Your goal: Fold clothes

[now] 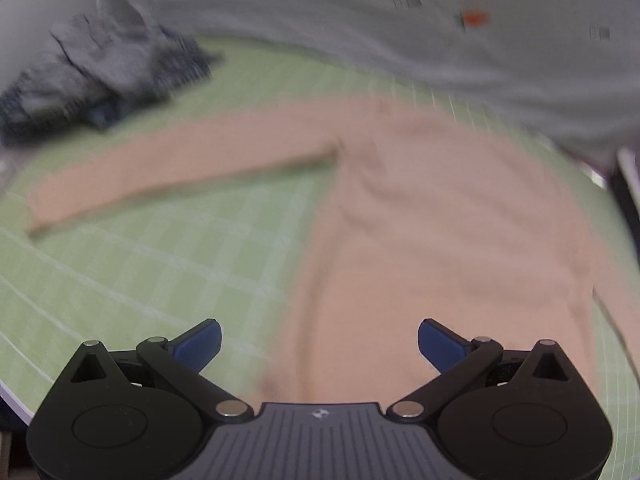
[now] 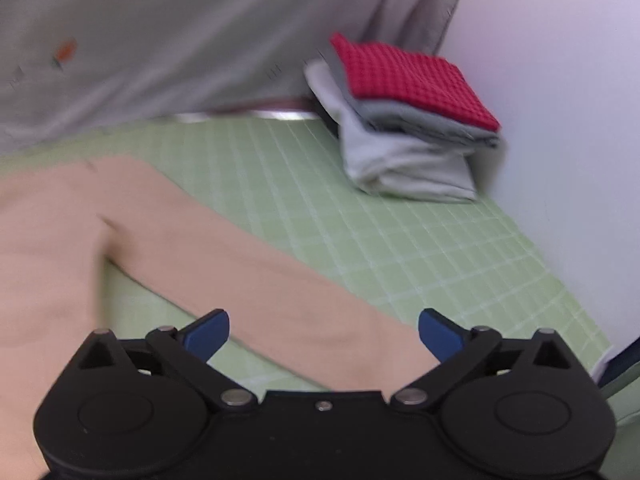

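A peach long-sleeved top lies flat on the green gridded mat, one sleeve stretched out to the left. My left gripper hovers above the top's lower hem, jaws wide open, nothing between the blue pads. In the right wrist view the same peach top shows its other sleeve running under my right gripper, which is open and empty above the sleeve. The picture is blurred in both views.
A crumpled pile of grey and dark blue clothes sits at the far left of the mat. A folded stack with a red waffle cloth on top stands at the far right by a white wall. A grey cloth backdrop hangs behind.
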`<state>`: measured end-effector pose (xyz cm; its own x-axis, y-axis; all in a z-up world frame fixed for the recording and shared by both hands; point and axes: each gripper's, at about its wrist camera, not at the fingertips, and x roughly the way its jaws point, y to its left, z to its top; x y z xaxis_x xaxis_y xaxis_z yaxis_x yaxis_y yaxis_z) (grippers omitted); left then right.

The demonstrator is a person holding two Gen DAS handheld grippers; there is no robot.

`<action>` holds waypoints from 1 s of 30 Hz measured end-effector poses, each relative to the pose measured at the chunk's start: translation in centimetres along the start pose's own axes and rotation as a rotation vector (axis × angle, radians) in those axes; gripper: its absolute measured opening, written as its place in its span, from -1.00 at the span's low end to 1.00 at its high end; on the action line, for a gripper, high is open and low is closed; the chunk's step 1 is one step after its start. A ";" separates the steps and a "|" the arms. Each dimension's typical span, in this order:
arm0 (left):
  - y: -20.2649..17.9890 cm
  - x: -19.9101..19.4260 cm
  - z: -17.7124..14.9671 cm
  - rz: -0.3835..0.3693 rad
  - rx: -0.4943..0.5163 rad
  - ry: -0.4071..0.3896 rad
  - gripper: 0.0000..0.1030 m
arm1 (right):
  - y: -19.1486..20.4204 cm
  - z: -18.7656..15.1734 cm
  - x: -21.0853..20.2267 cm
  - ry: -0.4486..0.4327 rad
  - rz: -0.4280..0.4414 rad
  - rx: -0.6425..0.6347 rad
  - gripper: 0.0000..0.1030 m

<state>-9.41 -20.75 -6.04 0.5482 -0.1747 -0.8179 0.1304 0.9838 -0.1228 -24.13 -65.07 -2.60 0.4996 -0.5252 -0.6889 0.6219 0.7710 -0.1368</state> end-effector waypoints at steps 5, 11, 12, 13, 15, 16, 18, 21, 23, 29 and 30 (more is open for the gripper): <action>5.3 -0.5 4.4 0.097 -0.034 -0.091 1.00 | 5.7 -0.3 -1.5 -0.030 0.114 0.005 1.00; 12.8 2.1 7.8 0.191 -0.084 -0.087 1.00 | 13.9 -1.0 -0.6 -0.005 0.205 -0.059 1.00; 14.1 2.4 8.1 0.204 -0.099 -0.086 1.00 | 15.1 -1.1 -0.7 -0.004 0.218 -0.068 1.00; 15.4 2.7 8.3 0.216 -0.114 -0.085 1.00 | 16.2 -1.2 -0.8 -0.003 0.229 -0.077 1.00; 18.0 3.6 8.7 0.246 -0.155 -0.072 1.00 | 18.0 -1.2 -1.2 0.001 0.240 -0.089 1.00; 19.3 4.0 8.8 0.262 -0.172 -0.062 1.00 | 18.7 -1.2 -1.2 0.009 0.244 -0.082 1.00; 21.5 4.9 9.0 0.282 -0.196 -0.043 1.00 | 19.7 -1.1 -0.9 0.035 0.241 -0.059 1.00; 23.6 6.0 9.2 0.287 -0.221 -0.019 1.00 | 20.7 -0.8 -0.4 0.063 0.217 -0.022 1.00; 24.6 6.7 9.3 0.280 -0.228 -0.009 1.00 | 21.3 -0.7 -0.2 0.077 0.203 -0.001 1.00; 25.4 8.9 10.0 0.248 -0.201 0.020 1.00 | 23.0 -0.5 -0.2 0.105 0.161 0.007 1.00; 25.3 9.3 10.0 0.248 -0.197 0.030 1.00 | 23.2 -0.5 -0.3 0.105 0.154 0.002 1.00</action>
<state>7.29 2.11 -11.12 0.5180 0.0694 -0.8526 -0.1684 0.9855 -0.0221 -10.15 -46.88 -5.94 0.5231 -0.3605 -0.7723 0.5440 0.8388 -0.0231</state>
